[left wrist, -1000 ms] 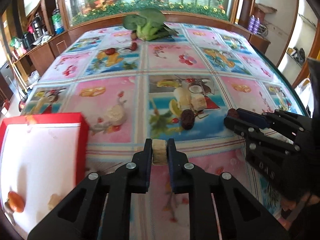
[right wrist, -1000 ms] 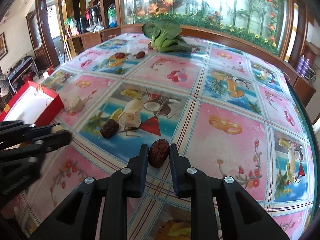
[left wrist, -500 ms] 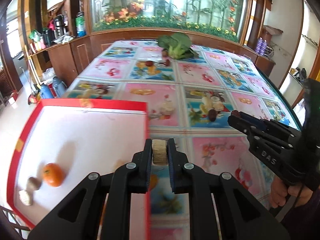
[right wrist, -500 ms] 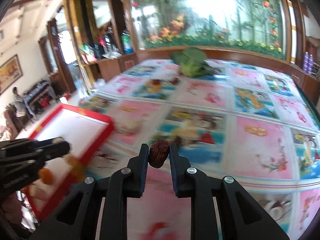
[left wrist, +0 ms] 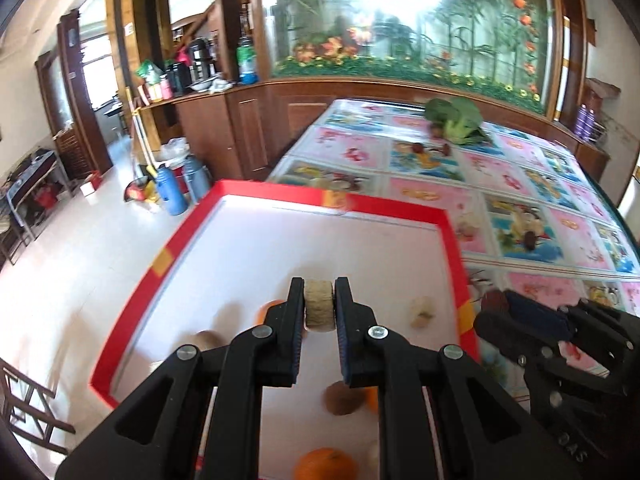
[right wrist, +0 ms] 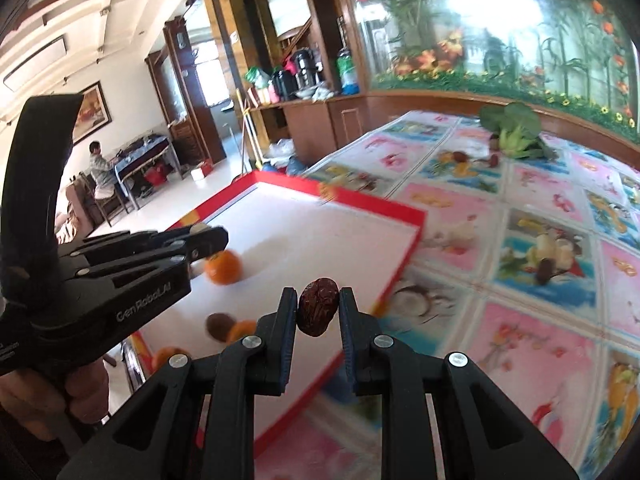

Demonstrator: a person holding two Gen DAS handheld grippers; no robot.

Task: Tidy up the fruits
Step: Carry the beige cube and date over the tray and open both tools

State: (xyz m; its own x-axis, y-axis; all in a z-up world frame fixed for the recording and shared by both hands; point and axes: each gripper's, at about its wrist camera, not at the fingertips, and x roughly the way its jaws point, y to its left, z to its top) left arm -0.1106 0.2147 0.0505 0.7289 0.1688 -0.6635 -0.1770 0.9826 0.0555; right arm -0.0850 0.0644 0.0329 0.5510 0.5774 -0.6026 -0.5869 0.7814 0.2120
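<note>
**Both grippers carry fruit above the red-rimmed tray**

The left gripper (left wrist: 319, 306) has its jaws pinching a pale, rough round slice (left wrist: 319, 306), held over the white floor of the tray (left wrist: 280, 194). Only the left wrist view shows what lies under it: an orange (left wrist: 326, 465) at the bottom edge, a brown round fruit (left wrist: 344, 398), and a pale piece (left wrist: 422, 312) near the tray's right rim.

The right gripper (right wrist: 319, 312) has its jaws pinching a wrinkled dark red date (right wrist: 318, 306) over the tray's near side. Only the right wrist view shows a hand (right wrist: 86, 390) around the left gripper's handle and an orange (right wrist: 224, 267) just beyond its tips. Both views show leafy greens (right wrist: 516, 130) far back on the table (right wrist: 532, 344).
</note>
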